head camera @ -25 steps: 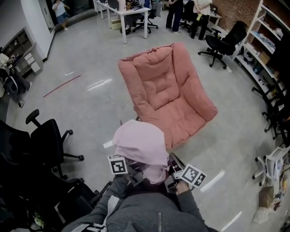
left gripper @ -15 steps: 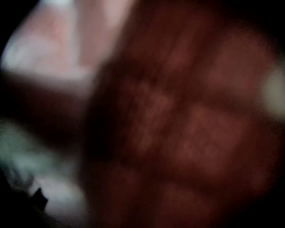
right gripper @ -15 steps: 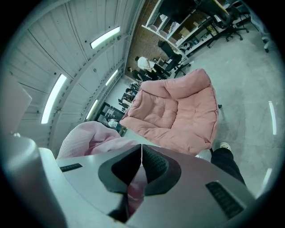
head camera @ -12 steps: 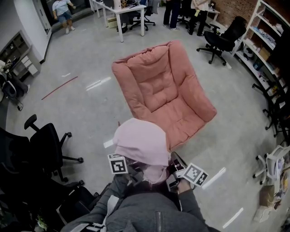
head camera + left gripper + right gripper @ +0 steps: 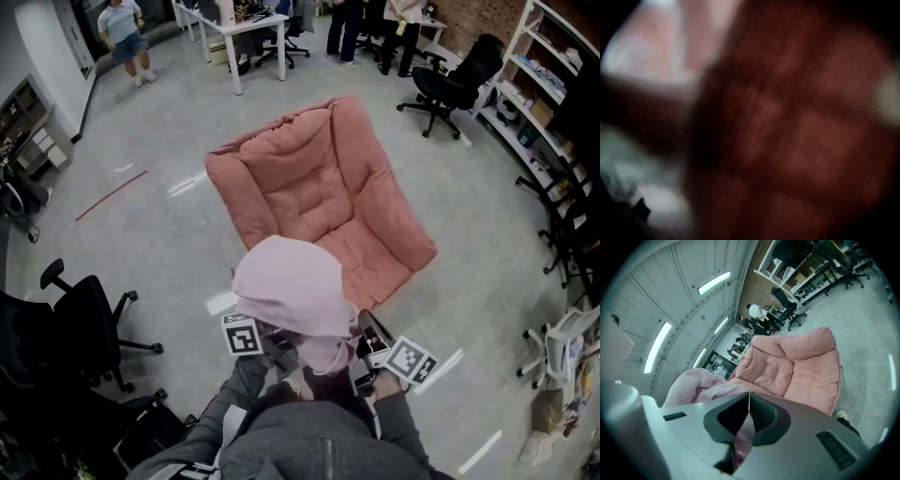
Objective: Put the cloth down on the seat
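Note:
A pale pink cloth [image 5: 286, 295] is bunched up over both grippers, just in front of the person's grey sleeves. Beyond it a salmon-pink padded chair [image 5: 319, 202] stands on the floor, its seat [image 5: 375, 258] facing the person. My right gripper [image 5: 370, 349] is shut on a fold of the cloth [image 5: 701, 385], and its jaws [image 5: 747, 420] pinch the fabric, with the chair [image 5: 797, 371] ahead. Only the marker cube of my left gripper [image 5: 242, 336] shows; its jaws are buried under the cloth. Fabric against the lens blurs the left gripper view to dark red.
A black office chair [image 5: 89, 314] stands at the left and another [image 5: 450, 84] at the far right. Shelving [image 5: 562, 103] lines the right wall. A white table [image 5: 230, 28] and several people are at the back. A red strip [image 5: 111, 195] lies on the grey floor.
The chair has slid lower and to the left in the head view as the person steps closer. The cloth and both grippers keep their place in front of the body.

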`<move>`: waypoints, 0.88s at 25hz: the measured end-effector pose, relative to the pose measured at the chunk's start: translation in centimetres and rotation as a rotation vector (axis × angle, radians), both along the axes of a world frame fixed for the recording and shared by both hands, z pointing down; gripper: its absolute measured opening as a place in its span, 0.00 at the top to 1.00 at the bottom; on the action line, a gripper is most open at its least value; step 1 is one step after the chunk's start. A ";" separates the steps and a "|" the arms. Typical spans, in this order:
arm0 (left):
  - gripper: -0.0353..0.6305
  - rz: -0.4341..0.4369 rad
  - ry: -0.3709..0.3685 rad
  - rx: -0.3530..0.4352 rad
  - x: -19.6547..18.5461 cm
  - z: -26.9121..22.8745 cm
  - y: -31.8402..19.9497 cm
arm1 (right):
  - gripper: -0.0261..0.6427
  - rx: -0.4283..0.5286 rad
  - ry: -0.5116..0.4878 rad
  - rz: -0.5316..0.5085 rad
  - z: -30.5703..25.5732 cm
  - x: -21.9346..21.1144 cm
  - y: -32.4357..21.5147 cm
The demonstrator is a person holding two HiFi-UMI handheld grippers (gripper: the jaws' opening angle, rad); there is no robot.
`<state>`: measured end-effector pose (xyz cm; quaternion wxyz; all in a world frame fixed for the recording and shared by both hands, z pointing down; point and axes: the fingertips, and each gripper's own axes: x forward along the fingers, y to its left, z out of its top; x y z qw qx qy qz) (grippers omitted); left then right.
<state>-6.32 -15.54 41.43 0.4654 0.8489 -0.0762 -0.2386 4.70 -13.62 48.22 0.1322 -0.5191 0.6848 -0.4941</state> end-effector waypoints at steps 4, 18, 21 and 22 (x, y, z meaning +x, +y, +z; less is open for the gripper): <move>0.37 -0.009 0.020 0.000 1.7 -0.8 -3.5 | 0.94 0.015 0.004 0.006 -0.8 2.2 -3.1; 0.37 -0.033 -0.022 0.051 7.0 -1.9 -11.7 | 0.94 0.058 -0.007 -0.005 -2.4 8.2 -11.1; 0.37 -0.028 -0.036 0.070 8.3 -2.1 -13.2 | 0.94 0.067 -0.006 -0.007 -2.3 9.3 -12.6; 0.37 -0.026 -0.037 0.074 8.7 -2.1 -13.7 | 0.94 0.068 -0.001 -0.008 -2.3 9.8 -13.1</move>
